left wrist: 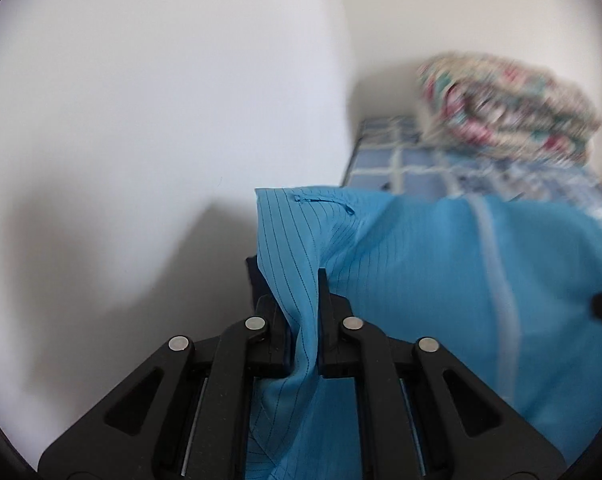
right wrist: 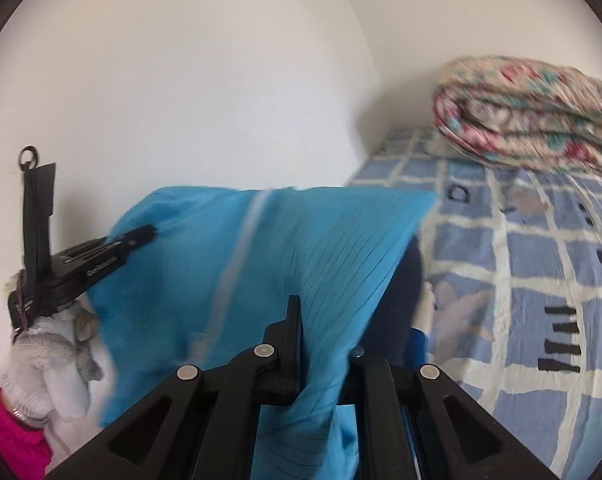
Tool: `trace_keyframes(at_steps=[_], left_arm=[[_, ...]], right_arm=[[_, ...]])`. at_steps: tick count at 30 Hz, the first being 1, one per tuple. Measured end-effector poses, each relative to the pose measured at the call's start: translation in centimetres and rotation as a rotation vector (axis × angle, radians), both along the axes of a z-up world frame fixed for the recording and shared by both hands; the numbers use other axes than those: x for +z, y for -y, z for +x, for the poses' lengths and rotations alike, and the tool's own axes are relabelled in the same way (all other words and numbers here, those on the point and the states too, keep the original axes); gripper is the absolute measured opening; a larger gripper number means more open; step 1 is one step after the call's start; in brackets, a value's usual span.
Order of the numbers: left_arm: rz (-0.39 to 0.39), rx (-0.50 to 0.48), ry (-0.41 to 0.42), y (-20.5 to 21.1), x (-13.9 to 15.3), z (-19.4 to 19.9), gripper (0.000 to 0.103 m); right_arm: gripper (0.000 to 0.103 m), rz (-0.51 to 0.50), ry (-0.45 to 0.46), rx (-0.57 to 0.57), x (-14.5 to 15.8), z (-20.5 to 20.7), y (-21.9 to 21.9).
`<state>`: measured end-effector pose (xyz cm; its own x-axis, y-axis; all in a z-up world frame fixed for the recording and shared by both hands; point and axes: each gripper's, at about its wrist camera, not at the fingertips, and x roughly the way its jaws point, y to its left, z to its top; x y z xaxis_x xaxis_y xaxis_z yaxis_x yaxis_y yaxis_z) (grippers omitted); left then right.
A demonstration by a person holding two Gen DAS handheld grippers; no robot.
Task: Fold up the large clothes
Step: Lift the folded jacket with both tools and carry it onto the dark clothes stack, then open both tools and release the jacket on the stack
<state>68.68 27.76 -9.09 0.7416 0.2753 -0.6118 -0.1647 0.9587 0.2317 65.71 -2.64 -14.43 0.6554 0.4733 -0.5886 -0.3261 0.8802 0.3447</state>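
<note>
I have the left tool [left wrist: 301, 312] clenched on one edge of the blue garment [left wrist: 421, 264]; the right tool [right wrist: 317, 332] grips another edge; the cloth hangs stretched between them above the checked bed [right wrist: 521, 264], near the folded floral quilt [right wrist: 533, 116].

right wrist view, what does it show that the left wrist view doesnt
Only the right wrist view shows the person's gloved left hand with a pink sleeve, holding the whole left gripper from outside. Only the left wrist view shows the buttonhole slit near the cloth's top edge. Both show the blue garment lifted and clamped by both grippers, including the right gripper, plus the checked bedsheet, the folded floral quilt and the white wall.
</note>
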Motion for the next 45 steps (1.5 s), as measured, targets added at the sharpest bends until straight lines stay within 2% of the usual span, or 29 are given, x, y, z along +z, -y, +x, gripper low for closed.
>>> trace_keyframes(at_steps=[3, 4, 5, 6, 7, 9, 12, 15, 22, 27, 31, 34, 39, 45], left_arm=[[0.082, 0.062, -0.011, 0.2, -2.2, 1.1, 0.032], [0.092, 0.075, -0.01, 0.3, -2.2, 1.1, 0.039], [0.092, 0.093, -0.009, 0.1, -2.3, 1.1, 0.041], [0.087, 0.102, -0.01, -0.3, -2.2, 0.9, 0.045], [0.083, 0.114, -0.017, -0.5, -2.3, 1.2, 0.048], [0.069, 0.137, -0.026, -0.6, -2.0, 0.7, 0.048], [0.069, 0.135, -0.004, -0.2, -0.4, -0.4, 0.048], [0.024, 0.124, 0.017, 0.1, 1.4, -2.2, 0.048], [-0.035, 0.092, 0.053, 1.5, 7.1, -8.1, 0.048], [-0.131, 0.035, 0.076, 3.0, 12.1, -14.2, 0.048], [-0.171, -0.013, 0.107, 4.7, 15.7, -18.7, 0.048], [-0.165, -0.053, 0.131, 6.3, 18.5, -22.5, 0.048], [-0.209, -0.108, 0.158, 8.5, 22.5, -29.9, 0.048], [-0.165, -0.194, 0.213, 11.4, 26.8, -39.7, 0.052]], right_arm=[[0.04, -0.028, -0.056, -0.054, -2.3, 0.8, 1.2], [0.045, -0.048, -0.071, -0.063, -2.9, 1.0, 1.4], [0.053, -0.063, -0.076, -0.074, -3.3, 1.0, 1.7], [0.054, -0.068, -0.073, -0.08, -3.4, 0.8, 1.9], [0.054, -0.071, -0.069, -0.081, -3.4, 0.6, 2.2], [0.055, -0.07, -0.063, -0.091, -3.0, -0.1, 2.8], [0.055, -0.095, -0.043, -0.106, -2.0, -1.2, 3.6], [0.055, -0.124, -0.015, -0.104, -0.6, -2.4, 4.4], [0.055, -0.12, 0.036, -0.108, 5.2, -7.8, 7.3], [0.055, -0.131, 0.069, -0.111, 10.2, -12.5, 9.6], [0.055, -0.134, 0.111, -0.124, 14.2, -17.2, 11.4], [0.055, -0.131, 0.134, -0.135, 16.7, -20.7, 12.7], [0.055, -0.143, 0.179, -0.127, 20.5, -27.6, 14.0], [0.055, -0.154, 0.237, -0.092, 24.4, -36.5, 15.8]])
